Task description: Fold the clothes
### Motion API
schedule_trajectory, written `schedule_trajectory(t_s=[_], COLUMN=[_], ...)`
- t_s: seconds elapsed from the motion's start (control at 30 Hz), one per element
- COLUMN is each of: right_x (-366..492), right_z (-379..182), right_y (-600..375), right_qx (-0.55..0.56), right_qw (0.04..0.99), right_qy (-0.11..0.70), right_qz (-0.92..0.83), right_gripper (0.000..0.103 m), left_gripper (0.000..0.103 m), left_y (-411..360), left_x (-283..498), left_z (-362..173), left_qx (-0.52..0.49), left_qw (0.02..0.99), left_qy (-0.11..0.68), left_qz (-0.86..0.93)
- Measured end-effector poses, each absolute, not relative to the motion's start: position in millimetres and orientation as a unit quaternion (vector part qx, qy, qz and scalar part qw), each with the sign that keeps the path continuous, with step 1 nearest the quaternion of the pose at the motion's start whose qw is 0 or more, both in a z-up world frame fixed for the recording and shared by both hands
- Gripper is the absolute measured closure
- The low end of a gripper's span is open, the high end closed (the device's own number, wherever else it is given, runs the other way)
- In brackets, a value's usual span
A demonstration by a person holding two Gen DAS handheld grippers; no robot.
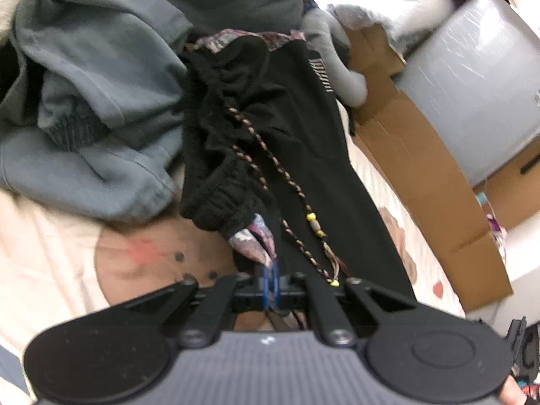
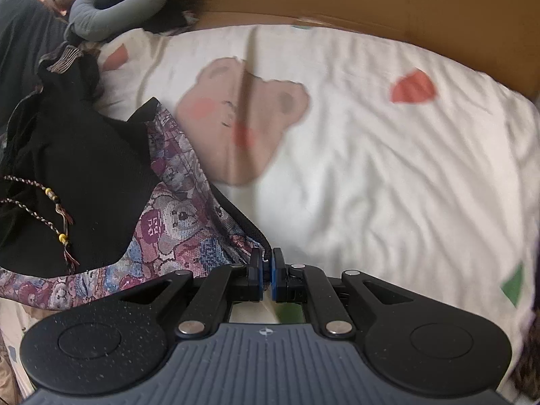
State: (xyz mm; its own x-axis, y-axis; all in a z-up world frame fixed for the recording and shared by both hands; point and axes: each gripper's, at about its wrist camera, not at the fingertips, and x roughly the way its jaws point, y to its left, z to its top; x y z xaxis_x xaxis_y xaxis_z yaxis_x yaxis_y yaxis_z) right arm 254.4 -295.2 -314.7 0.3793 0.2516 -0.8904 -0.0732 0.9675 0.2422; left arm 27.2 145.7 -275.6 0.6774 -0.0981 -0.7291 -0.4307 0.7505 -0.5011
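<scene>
Both tools, left (image 1: 271, 275) and right (image 2: 267, 263), pinch the black garment's (image 1: 303, 141) patterned hem (image 2: 175, 222).

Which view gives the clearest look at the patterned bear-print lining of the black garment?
The right wrist view: the patterned lining spreads wide and sharp there, its teddy-bear print legible, running into the shut right gripper. The left wrist view shows only a small bunched piece at the shut left gripper and a thin strip at the far hem.

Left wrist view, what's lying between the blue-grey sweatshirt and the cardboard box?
In the left wrist view, the black garment with its braided drawstring fills the stretch between the blue-grey sweatshirt and the cardboard box. The left gripper grips its patterned trim.
</scene>
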Motion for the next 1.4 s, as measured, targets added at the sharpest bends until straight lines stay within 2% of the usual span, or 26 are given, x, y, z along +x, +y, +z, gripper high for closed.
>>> schedule_trajectory(t_s=[0.57, 1.03, 1.4], right_x=[131.7, 32.8, -21.4], right_z=[-294.0, -295.2, -289.3], right_y=[-385.9, -415.9, -417.0], right_qx=[0.126, 0.162, 0.162], right_qw=[0.818, 0.789, 0.765], right_qy=[0.56, 0.592, 0.623], right_qz=[0.017, -0.011, 0.007], right_gripper=[0.101, 0.101, 0.101], left_gripper=[0.101, 0.101, 0.101], left_y=[83.5, 75.2, 88.9], left_x=[34.0, -13.4, -57.0], left_z=[-298.3, -302.2, -270.8], left_qx=[-0.329, -0.318, -0.323], left_qw=[0.825, 0.807, 0.802], left_qy=[0.459, 0.497, 0.502], left_qz=[-0.004, -0.012, -0.013])
